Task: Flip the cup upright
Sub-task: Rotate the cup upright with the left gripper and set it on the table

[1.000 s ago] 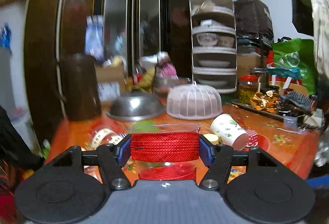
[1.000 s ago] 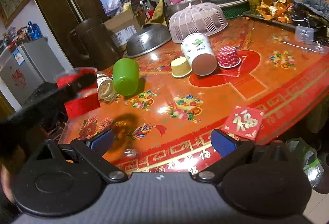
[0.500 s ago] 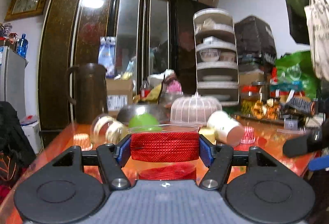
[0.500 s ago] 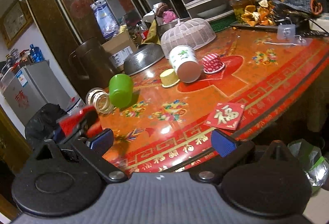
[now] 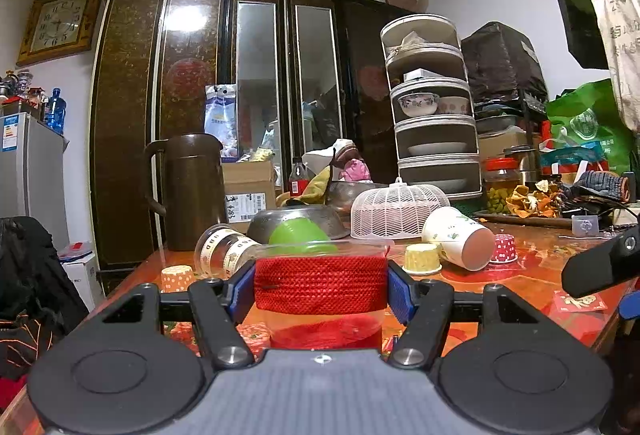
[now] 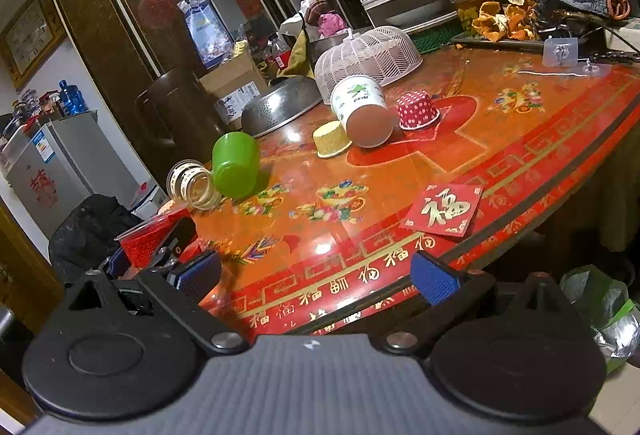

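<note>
Gripping the red cup (image 5: 320, 285) upright in my left tool (image 5: 320, 289), I lower gently onto the surface (image 6: 400, 171); right tool (image 6: 316, 275) open.

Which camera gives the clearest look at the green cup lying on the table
The right wrist view. There the green cup lies on its side in full sight on the table, beside a clear cup. In the left wrist view only its top shows above the red cup that the left gripper holds.

We saw a red patterned table (image 6: 500, 123) ahead of the right gripper, carrying a tipped green cup (image 6: 235, 166), paper cup (image 6: 362, 107), red envelope (image 6: 442, 210).
</note>
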### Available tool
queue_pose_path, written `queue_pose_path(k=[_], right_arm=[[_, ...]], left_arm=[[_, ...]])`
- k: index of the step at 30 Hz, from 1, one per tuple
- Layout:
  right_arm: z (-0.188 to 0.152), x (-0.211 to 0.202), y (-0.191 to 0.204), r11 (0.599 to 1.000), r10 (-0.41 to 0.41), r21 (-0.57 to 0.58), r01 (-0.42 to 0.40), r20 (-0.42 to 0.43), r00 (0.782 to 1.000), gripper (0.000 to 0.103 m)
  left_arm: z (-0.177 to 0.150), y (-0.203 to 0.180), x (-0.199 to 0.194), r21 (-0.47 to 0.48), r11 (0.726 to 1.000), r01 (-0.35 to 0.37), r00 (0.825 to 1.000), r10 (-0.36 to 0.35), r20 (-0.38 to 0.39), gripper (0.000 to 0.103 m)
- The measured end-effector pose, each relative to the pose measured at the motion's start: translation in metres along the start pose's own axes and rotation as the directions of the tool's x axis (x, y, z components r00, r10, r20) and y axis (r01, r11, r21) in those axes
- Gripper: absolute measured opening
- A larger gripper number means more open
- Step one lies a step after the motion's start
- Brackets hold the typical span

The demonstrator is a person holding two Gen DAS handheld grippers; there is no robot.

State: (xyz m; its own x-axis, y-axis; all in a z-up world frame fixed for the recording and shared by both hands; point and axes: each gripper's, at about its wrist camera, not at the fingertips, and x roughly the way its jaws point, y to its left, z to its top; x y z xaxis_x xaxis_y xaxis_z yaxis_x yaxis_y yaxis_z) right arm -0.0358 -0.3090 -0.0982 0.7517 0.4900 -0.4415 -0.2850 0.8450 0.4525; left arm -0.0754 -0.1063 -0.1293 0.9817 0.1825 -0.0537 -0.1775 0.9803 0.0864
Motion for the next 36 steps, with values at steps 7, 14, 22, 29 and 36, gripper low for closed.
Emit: queue_pose_path(k=[7,14,22,29,36], right_arm=[[-0.002,0.002,0.003,1.000,0.017,-0.005,-0.017,-0.011,1.000,0.102],[-0.002,0.003,0.010,0.999,0.031,-0.028,-0.031,-0.008,0.999,0.102],[-0.003,-0.010,0.058,0.975,0.044,-0.218,-0.043,-0.002,0.999,0.102],[0.001,-0.018,0.107,0.922,-0.060,-0.384,0.048,-0.018,0.998,0.102],[0.023,-0.001,0.102,0.925,-0.127,-0.372,0.080,-0.105,0.986,0.102]], left_arm=[[0.001,0.012,0.002,-0.030,0.997,0.077,0.993,-0.079,-0.090,0.096],[0.000,0.036,-0.004,-0.017,0.977,0.211,0.954,-0.210,-0.214,0.099],[0.039,0.098,-0.029,-0.128,0.976,0.179,0.846,-0.219,-0.487,0.099],[0.086,0.108,-0.034,-0.090,0.982,0.168,0.830,-0.190,-0.524,0.099],[0.093,0.101,-0.015,-0.172,0.971,0.168,0.760,-0.239,-0.605,0.099]])
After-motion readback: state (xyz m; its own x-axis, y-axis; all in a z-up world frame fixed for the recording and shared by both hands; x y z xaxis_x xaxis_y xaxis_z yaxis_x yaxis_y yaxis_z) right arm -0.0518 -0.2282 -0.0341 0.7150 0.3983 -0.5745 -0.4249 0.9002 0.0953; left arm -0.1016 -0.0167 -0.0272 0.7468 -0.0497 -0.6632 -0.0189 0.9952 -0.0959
